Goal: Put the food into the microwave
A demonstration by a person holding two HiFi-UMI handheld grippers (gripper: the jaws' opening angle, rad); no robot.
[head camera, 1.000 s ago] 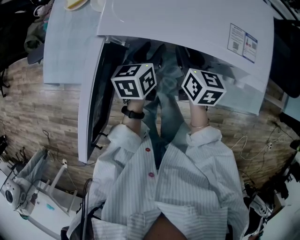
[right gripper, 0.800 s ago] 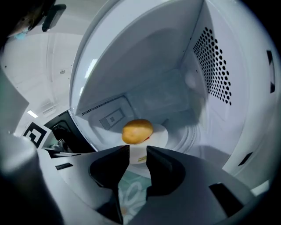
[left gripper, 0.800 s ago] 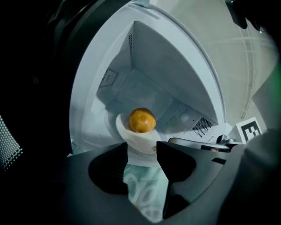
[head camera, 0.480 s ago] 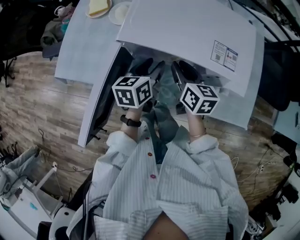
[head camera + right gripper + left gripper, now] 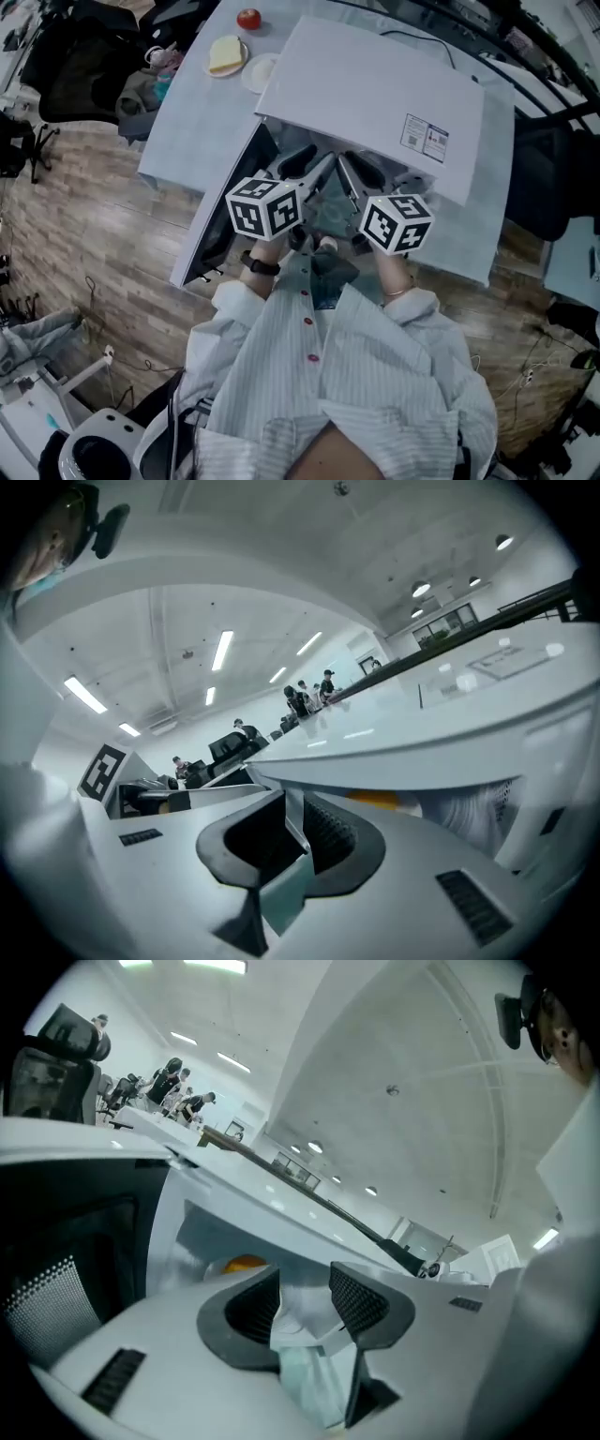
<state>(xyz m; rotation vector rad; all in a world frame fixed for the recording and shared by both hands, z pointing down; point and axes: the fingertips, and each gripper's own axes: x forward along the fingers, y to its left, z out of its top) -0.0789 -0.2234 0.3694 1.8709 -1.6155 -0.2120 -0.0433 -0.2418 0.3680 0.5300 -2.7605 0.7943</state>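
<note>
White microwave (image 5: 375, 103) on the pale table (image 5: 178, 131), door (image 5: 217, 216) swung wide to the left, and both tools are right up at the opening! Left gripper (image 5: 298, 1290): jaws well apart, though they have just been closing a touch. A pale thin piece shows in the gap; what it is, I can't tell, and there's no clamp on it that I can see. Right gripper (image 5: 296, 829): jaws have just been closing too, now clearly narrower but not together, with a thin pale edge standing in the slot between them. Beyond both pairs of jaws, there it is: the orange food (image 5: 246, 1263), sitting inside the microwave's cavity. Over at the table's far left corner lie a yellow slice (image 5: 226, 53), a white plate (image 5: 260, 71) just beside it, and a red round fruit (image 5: 248, 18).
</note>
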